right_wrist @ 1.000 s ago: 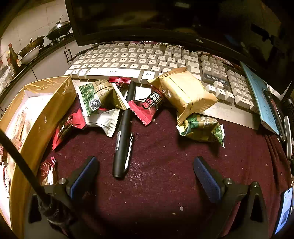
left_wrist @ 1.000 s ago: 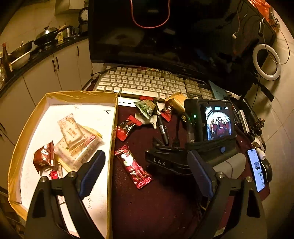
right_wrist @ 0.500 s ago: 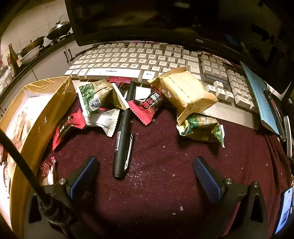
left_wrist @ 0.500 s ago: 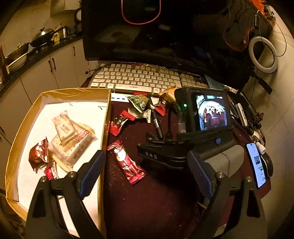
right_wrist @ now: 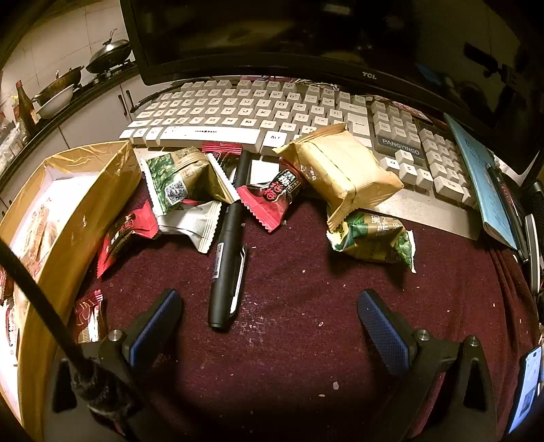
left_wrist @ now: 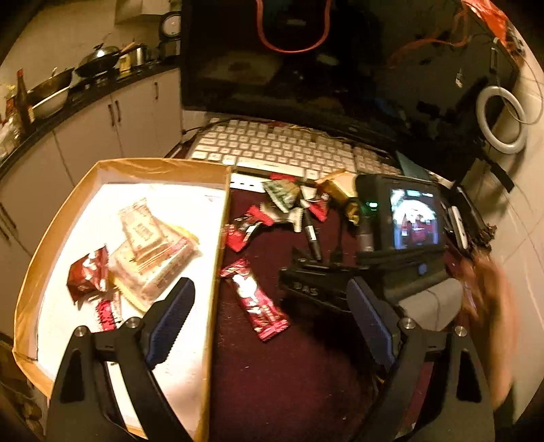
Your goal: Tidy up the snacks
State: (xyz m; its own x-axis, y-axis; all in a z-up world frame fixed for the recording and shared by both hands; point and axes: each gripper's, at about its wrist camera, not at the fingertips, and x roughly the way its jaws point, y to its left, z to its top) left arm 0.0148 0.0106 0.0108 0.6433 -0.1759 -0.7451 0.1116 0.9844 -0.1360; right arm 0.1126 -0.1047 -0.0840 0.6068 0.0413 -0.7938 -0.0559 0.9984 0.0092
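My left gripper point(left_wrist: 268, 319) is open and empty, above the right wall of a gold-edged box point(left_wrist: 217, 244). The box holds biscuit packs point(left_wrist: 153, 244) and small red packets point(left_wrist: 86, 272). A long red snack bar point(left_wrist: 253, 299) lies on the dark red cloth just ahead of the left gripper. My right gripper point(right_wrist: 268, 326) is open and empty, low over the cloth. Ahead of it lie a black pen point(right_wrist: 227, 251), a green-white packet point(right_wrist: 180, 183), a red packet point(right_wrist: 272, 197), a tan pack point(right_wrist: 340, 170) and a green packet point(right_wrist: 374, 241).
A white keyboard point(right_wrist: 255, 108) and a dark monitor point(right_wrist: 306, 30) stand behind the snacks. A blue notebook point(right_wrist: 486, 190) and a phone point(right_wrist: 527, 384) lie at the right. The right gripper's body with its lit screen point(left_wrist: 413, 217) sits right of the left gripper. A blurred hand point(left_wrist: 489, 306) shows far right.
The left gripper has shifted so the box and snack bar sit differently in its view, and a blurred hand has come in at the right. The right gripper's view has not changed.
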